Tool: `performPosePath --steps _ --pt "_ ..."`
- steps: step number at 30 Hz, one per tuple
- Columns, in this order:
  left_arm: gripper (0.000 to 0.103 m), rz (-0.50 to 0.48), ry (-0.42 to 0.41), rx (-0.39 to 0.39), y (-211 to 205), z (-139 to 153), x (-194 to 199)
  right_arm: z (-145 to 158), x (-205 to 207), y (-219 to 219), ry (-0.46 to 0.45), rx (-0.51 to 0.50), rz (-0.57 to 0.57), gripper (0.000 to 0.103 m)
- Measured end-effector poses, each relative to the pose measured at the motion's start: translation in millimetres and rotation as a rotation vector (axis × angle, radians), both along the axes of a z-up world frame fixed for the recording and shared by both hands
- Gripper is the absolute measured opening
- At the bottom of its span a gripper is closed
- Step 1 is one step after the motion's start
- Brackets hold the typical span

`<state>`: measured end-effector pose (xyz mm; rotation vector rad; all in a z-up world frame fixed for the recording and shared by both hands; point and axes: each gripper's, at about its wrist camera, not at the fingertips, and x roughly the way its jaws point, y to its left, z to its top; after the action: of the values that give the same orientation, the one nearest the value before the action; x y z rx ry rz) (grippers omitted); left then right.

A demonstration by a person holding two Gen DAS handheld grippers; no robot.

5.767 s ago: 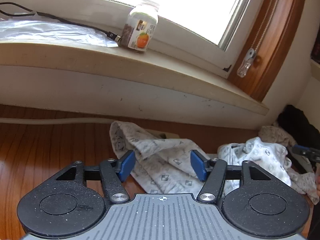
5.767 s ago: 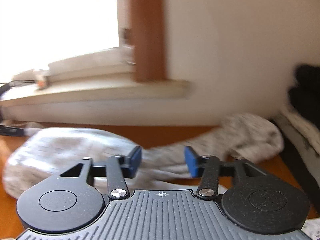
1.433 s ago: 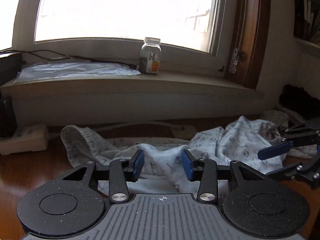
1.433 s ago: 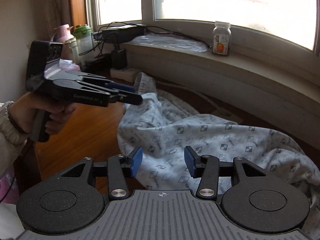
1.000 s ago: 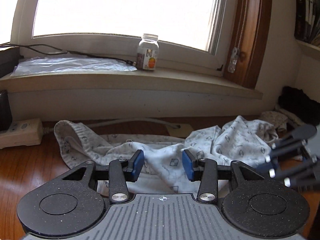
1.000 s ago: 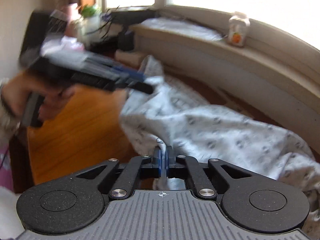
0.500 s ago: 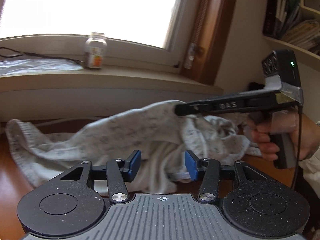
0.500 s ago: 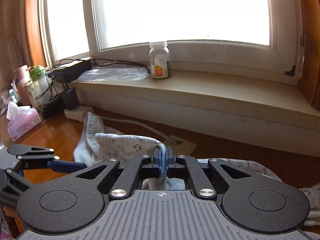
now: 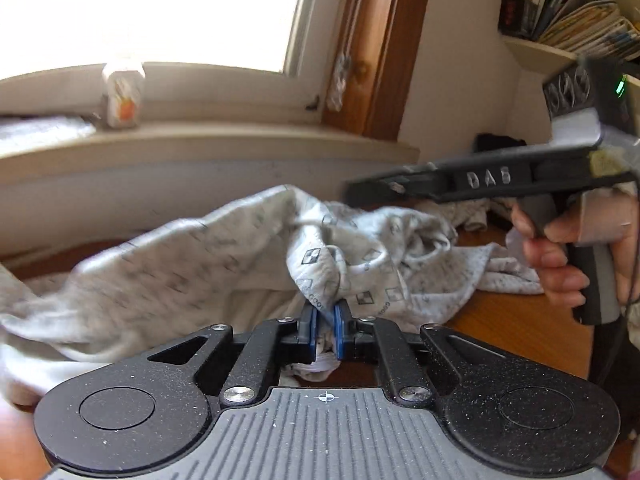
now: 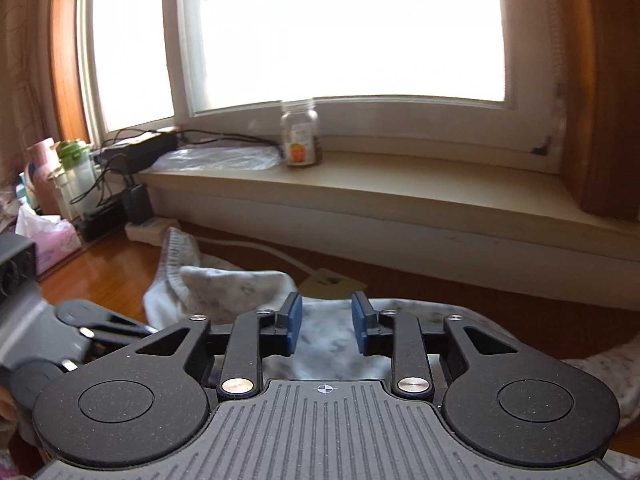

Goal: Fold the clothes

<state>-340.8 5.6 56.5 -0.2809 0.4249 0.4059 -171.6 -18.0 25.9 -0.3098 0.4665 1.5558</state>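
Half a second ago the left gripper (image 9: 325, 316) stood parted in front of the cloth and the right one was pinched tight on a fold; now the roles have swapped.

Left wrist view: its blue pads are clenched on a bunched ridge of the grey-white patterned garment (image 9: 192, 264), which lies crumpled on the wooden table (image 9: 516, 328) below the windowsill (image 9: 208, 144). From the pinch, the cloth rises in a twisted peak, so the grip probably serves to take over the lifted fold. The right gripper (image 9: 352, 190) reaches in from the right, held by the person's hand (image 9: 568, 256), its tip just above the cloth's highest ridge; its jaws are too blurred here to read.

Right wrist view: the right gripper (image 10: 325, 325) has its pads apart with nothing between them, hovering over the garment (image 10: 240, 288), likely freed to seek a new edge. The left gripper's black frame (image 10: 100, 328) shows at the lower left. A jar (image 10: 301, 140) stands on the sill.

The garment is rumpled, not folded; a handover to spread it seems to be under way.
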Motion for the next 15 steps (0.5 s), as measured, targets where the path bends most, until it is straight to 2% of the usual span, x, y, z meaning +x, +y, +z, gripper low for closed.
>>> performPosePath --steps 2,7,15 --pt "0.009 0.010 -0.029 -0.008 0.6 6.2 -23.9 -5.2 13.1 -8.3 -0.016 -0.007 -0.042 0.036" --pt "0.008 0.090 -0.085 -0.004 5.1 25.1 -101.2 -23.9 38.1 -26.8 -0.043 -0.036 -0.122 0.036" --pt "0.008 0.251 -0.066 0.082 9.0 59.2 -197.8 -52.4 67.0 -53.2 -0.077 -0.079 -0.213 0.036"
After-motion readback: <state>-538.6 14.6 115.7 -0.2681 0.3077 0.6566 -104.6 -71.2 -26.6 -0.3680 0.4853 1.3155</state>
